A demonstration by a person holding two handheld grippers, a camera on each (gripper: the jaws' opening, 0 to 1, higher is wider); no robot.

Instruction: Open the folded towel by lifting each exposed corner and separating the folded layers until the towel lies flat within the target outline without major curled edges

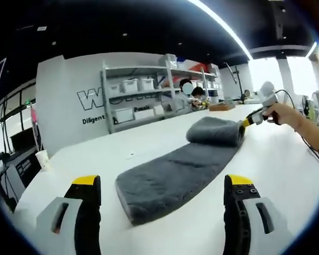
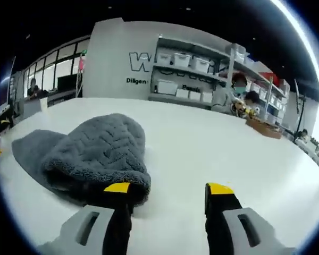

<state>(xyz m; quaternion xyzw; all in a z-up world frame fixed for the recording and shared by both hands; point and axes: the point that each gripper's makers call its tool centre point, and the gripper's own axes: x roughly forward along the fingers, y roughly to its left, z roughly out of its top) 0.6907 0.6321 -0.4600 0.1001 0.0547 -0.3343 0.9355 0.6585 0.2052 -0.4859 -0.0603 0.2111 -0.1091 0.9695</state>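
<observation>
Right hand-held gripper (image 2: pixel 162 192), jaws apart, beside plush grey towel (image 2: pixel 98 154).

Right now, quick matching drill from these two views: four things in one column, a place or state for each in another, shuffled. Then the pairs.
Column 1:
1. towel
2. left gripper
3. right gripper
4. paper cup

Column 2:
a. at the table's far left edge
b. grey, far end folded back on itself
c. open, short of the towel's near end
d. open, one jaw at the folded end

Pairs: 1-b, 2-c, 3-d, 4-a
</observation>
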